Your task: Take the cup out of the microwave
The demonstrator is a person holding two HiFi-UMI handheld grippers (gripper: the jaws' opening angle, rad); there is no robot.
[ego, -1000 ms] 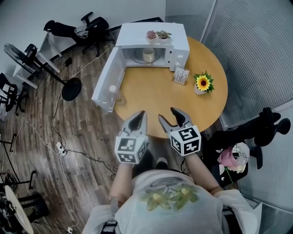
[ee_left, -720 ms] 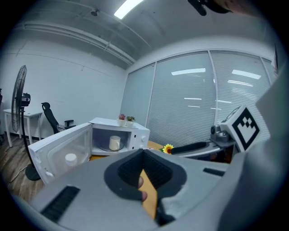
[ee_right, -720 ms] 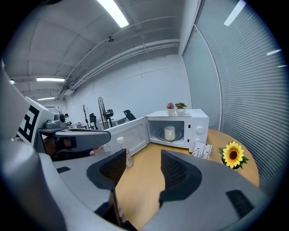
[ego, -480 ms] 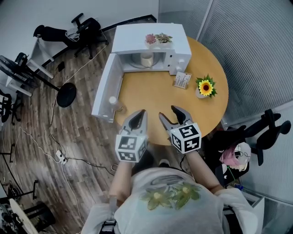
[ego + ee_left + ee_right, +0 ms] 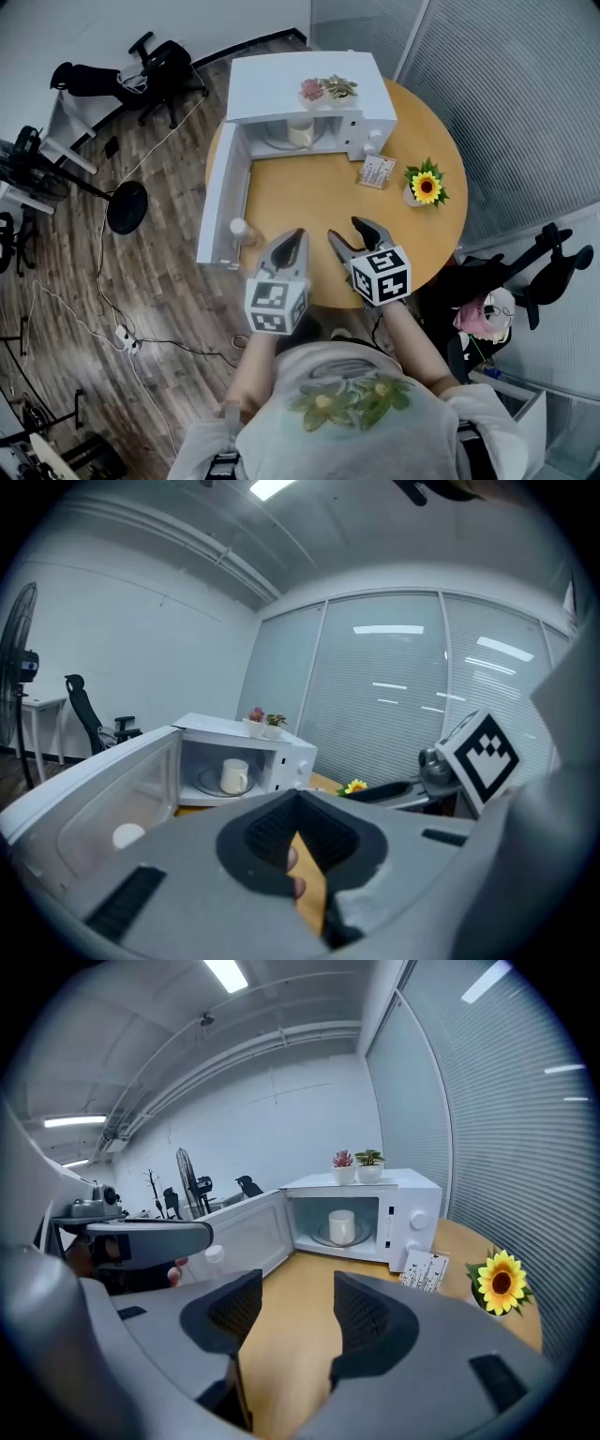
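Observation:
A white cup [image 5: 300, 134] stands upright on the glass plate inside the white microwave [image 5: 309, 80], whose door [image 5: 221, 202] hangs open to the left. The cup [image 5: 233, 775] shows in the left gripper view and again, as the cup [image 5: 341, 1225], in the right gripper view, far ahead of both. My left gripper [image 5: 291, 238] hovers over the table's near edge with its jaws together and nothing in them. My right gripper [image 5: 348, 232] is beside it, jaws apart and empty. Both are well short of the microwave.
On the round wooden table [image 5: 319, 202] a sunflower pot [image 5: 427, 186] and a small card holder [image 5: 377, 172] sit right of the microwave. A small white-capped bottle [image 5: 239, 229] stands by the open door. Two little plants [image 5: 324, 88] top the microwave. Chairs and a fan stand on the floor at left.
Both grippers keep the same pose at the table's near edge. The head view has shifted slightly, so the microwave and table sit a little differently in the picture.

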